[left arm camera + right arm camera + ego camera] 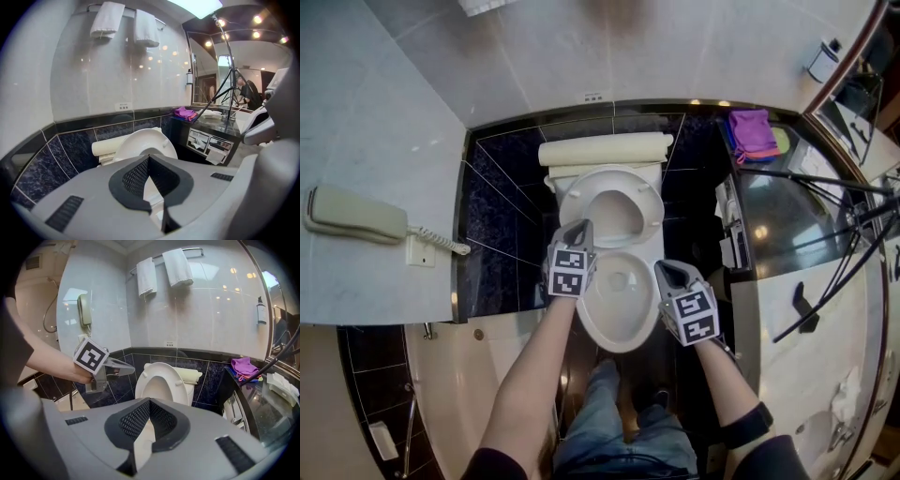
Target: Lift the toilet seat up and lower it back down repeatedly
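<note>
The white toilet seat (649, 208) stands raised, leaning back toward the cream tank (605, 150), and the bowl (619, 323) below it is uncovered. My left gripper (579, 225) is shut and hangs just left of the seat's rim; whether it touches the rim I cannot tell. In the right gripper view the left gripper (130, 368) shows a small gap to the seat (161, 367). My right gripper (664, 269) is shut on nothing, over the bowl's right edge. Each gripper view looks past closed jaw tips, left gripper (149, 158) and right gripper (150, 400), at the raised seat (140, 143).
A wall phone (356, 214) hangs at the left. A dark counter on the right holds a purple cloth (752, 133) and a paper holder (733, 234). Tripod legs (825, 187) cross above that counter. Towels (164, 268) hang high on the wall. The person's legs (609, 412) are before the bowl.
</note>
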{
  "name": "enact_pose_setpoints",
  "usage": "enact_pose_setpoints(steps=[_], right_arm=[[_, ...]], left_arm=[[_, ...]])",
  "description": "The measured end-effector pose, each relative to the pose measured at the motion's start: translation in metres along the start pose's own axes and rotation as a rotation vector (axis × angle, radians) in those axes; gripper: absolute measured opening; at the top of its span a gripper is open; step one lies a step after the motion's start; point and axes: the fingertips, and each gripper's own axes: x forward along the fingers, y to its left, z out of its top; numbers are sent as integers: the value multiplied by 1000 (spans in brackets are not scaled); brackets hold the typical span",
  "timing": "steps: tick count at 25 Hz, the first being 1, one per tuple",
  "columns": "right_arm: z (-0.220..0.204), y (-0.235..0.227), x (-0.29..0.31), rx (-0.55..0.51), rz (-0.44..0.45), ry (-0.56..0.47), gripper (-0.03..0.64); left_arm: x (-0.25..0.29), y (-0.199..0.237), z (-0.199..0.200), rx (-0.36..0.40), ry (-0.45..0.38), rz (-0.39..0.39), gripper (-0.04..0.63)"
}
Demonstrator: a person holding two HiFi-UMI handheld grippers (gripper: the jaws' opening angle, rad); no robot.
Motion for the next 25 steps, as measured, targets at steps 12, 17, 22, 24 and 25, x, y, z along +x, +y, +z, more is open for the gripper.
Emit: enact_pose_setpoints(steps=[12, 17, 22, 24, 25], right_arm=[[5, 29, -118, -55, 32, -30, 17], [-11, 33, -159, -83, 18, -32, 17], [-25, 41, -193, -103, 13, -34, 17], [-28, 42, -204, -107, 10, -36, 17], [-30, 42, -210, -107, 8, -37, 17]], left_arm=[[-194, -84, -8, -28, -18, 74, -8], [-253, -102, -20, -39, -50, 134, -8], [-302, -124, -31, -70, -66, 145, -8], [-316, -130, -34, -80, -72, 148, -8], [-323, -133, -35, -82, -74, 147, -8]])
